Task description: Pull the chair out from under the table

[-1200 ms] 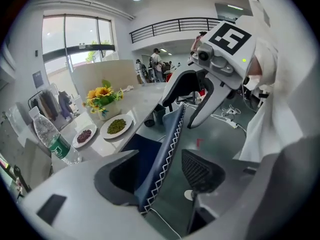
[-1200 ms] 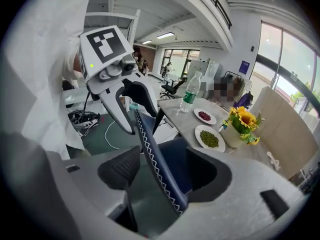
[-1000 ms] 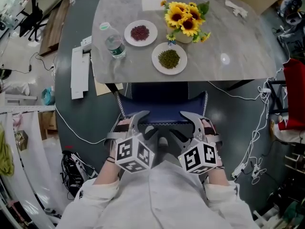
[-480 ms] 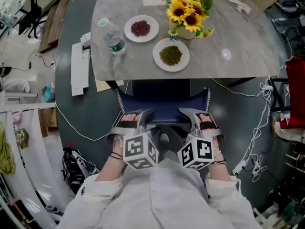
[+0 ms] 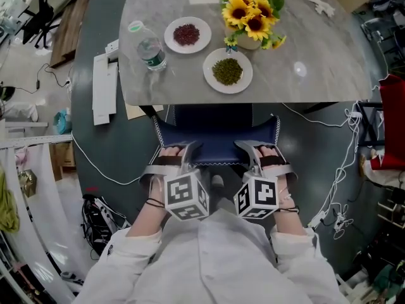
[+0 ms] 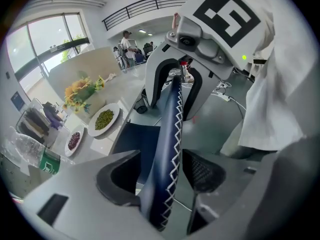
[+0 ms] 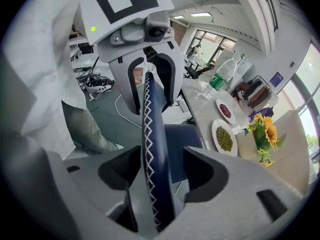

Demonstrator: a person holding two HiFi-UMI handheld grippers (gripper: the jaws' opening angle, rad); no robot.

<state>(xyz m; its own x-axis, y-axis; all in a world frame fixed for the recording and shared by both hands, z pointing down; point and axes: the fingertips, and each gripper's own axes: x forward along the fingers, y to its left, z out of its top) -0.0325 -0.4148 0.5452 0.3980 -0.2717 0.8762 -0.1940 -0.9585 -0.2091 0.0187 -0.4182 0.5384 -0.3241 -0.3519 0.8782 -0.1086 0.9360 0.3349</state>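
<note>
Under the desk's [image 5: 316, 56] near edge, the blue chair [image 5: 215, 135] is sitting with its seat partly tucked in. The left gripper [image 5: 188, 151] and right gripper [image 5: 245, 149] are each clamping its stitched backrest rim. On the desk a water bottle [image 5: 147, 46], a plate of red beans [image 5: 187, 34], a plate of green beans [image 5: 228, 71] and a sunflower vase [image 5: 250, 19] are standing, while a flat white box [image 5: 104, 87] is lying on the floor left of the desk.

The chair [image 5: 215, 138] stands at 6 o'clock of the tabletop [image 5: 316, 62], with its seat partly under the near edge. The left gripper [image 5: 188, 152] and the right gripper [image 5: 248, 151] sit side by side on the backrest's top edge, each clamped around it. From the near plate [image 5: 228, 71], the bottle [image 5: 149, 49] is at 9 o'clock, the far plate [image 5: 187, 35] at 10 and the flowers [image 5: 250, 18] at 1.
</note>
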